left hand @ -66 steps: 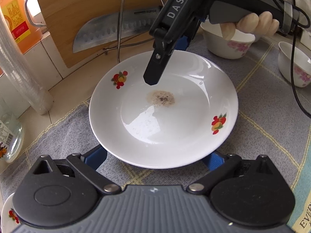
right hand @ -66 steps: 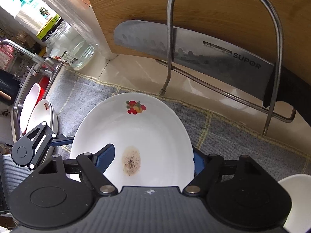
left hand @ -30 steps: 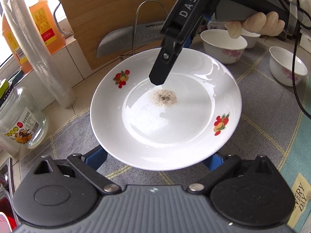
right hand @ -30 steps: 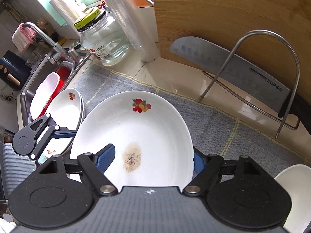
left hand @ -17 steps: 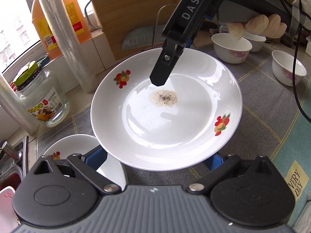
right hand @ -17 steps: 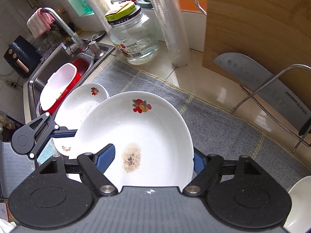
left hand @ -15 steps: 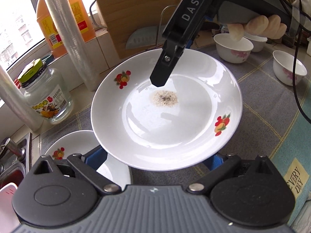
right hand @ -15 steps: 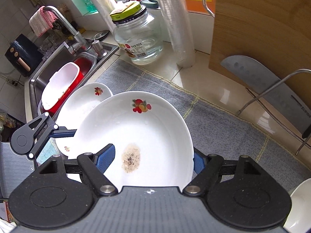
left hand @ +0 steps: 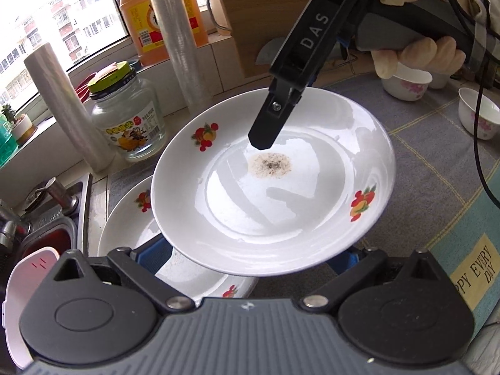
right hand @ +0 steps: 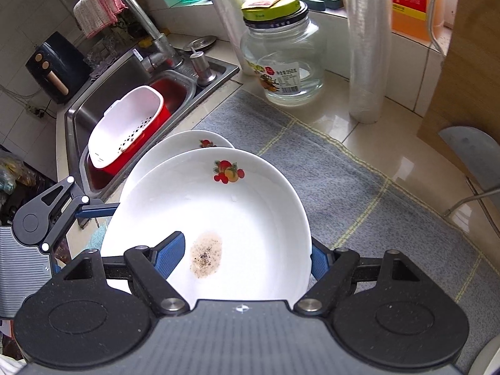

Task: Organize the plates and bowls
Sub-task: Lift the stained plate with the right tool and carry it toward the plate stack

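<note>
Plate, soiled with a speck patch, hangs pinched at opposite rims by my left tongs and right tongs over a second plate at the table's sink edge, unstacked, with bowls left.

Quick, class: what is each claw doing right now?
Left claw: closed on the stained plate.
Right claw: closed on the same plate's rim.
</note>
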The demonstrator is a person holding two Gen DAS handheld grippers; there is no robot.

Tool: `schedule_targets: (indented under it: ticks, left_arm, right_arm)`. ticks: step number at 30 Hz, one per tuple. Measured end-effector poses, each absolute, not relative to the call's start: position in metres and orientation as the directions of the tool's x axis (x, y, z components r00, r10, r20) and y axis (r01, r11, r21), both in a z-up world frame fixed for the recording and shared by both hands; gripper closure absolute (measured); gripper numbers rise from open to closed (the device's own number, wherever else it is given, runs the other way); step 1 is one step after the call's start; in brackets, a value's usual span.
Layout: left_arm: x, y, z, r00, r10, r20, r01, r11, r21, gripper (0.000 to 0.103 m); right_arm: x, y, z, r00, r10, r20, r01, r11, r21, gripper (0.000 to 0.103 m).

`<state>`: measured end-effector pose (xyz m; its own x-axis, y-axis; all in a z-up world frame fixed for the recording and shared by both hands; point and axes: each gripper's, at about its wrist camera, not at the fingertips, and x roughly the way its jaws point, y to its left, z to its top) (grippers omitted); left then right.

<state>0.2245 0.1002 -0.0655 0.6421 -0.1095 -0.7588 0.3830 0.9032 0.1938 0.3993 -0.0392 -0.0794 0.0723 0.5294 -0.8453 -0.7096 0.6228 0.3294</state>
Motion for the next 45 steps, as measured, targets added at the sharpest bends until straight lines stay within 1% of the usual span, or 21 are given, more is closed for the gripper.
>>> schedule_targets:
  ticks: [11, 25, 45]
  left_arm:
    - [0.217, 0.13, -0.071, 0.642, -0.074, -0.763, 0.329, 0.926, 0.187, 0.002]
    - [0.216, 0.147, -0.078, 0.622, -0.046, -0.782, 0.286, 0.943, 0.172, 0.002]
    - [0.224, 0.151, -0.087, 0.58, -0.055, -0.813, 0.268, 0.955, 0.127, 0.002]
  right_arm:
    - [0.398, 0.005, -0.088, 0.034, 0.516, -0.856, -0.741, 0.588, 0.324, 0.018]
    - [0.401, 0.035, -0.101, -0.003, 0.496, -0.868, -0.762, 0.561, 0.323, 0.018]
    - [0.402, 0.048, -0.112, -0.012, 0.466, -0.885, -0.774, 0.556, 0.303, 0.018]
